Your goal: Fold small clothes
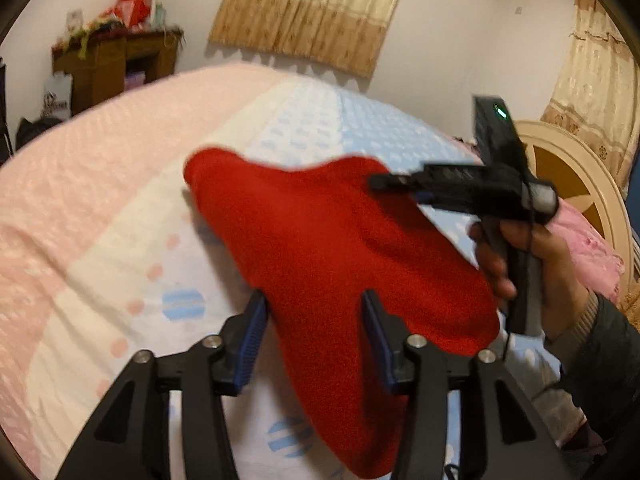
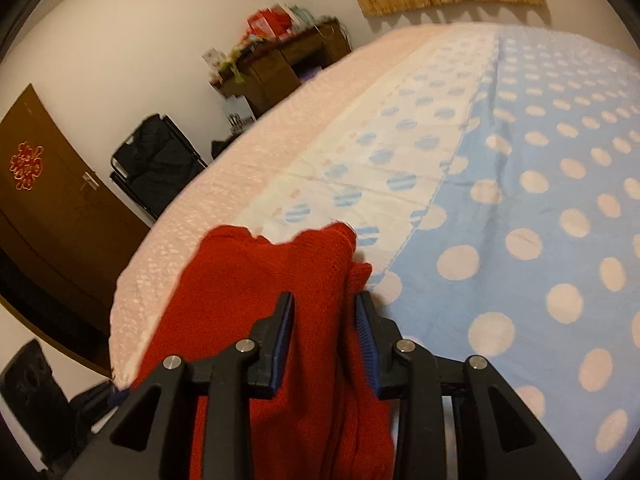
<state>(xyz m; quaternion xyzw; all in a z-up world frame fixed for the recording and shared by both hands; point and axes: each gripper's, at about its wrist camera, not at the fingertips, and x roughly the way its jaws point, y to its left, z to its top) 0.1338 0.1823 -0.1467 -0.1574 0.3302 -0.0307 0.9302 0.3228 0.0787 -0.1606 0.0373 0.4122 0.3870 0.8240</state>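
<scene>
A small red knit garment (image 1: 332, 248) hangs stretched above the bed between both grippers. My left gripper (image 1: 314, 304) has its blue-padded fingers (image 1: 252, 332) on either side of the garment's near edge, closed on the fabric. My right gripper (image 1: 376, 182), held in a hand at the right, pinches the garment's far right corner. In the right wrist view the red garment (image 2: 280, 276) is bunched between the right gripper's (image 2: 325, 304) blue pads (image 2: 366, 336), which grip a thick fold of it.
The bed (image 1: 120, 184) has a spread with pink, white and blue polka-dot bands (image 2: 540, 200). A round headboard (image 1: 576, 176) stands at the right. A wooden cabinet (image 1: 112, 68), a black chair (image 2: 156, 160) and a brown door (image 2: 48, 208) stand beyond the bed.
</scene>
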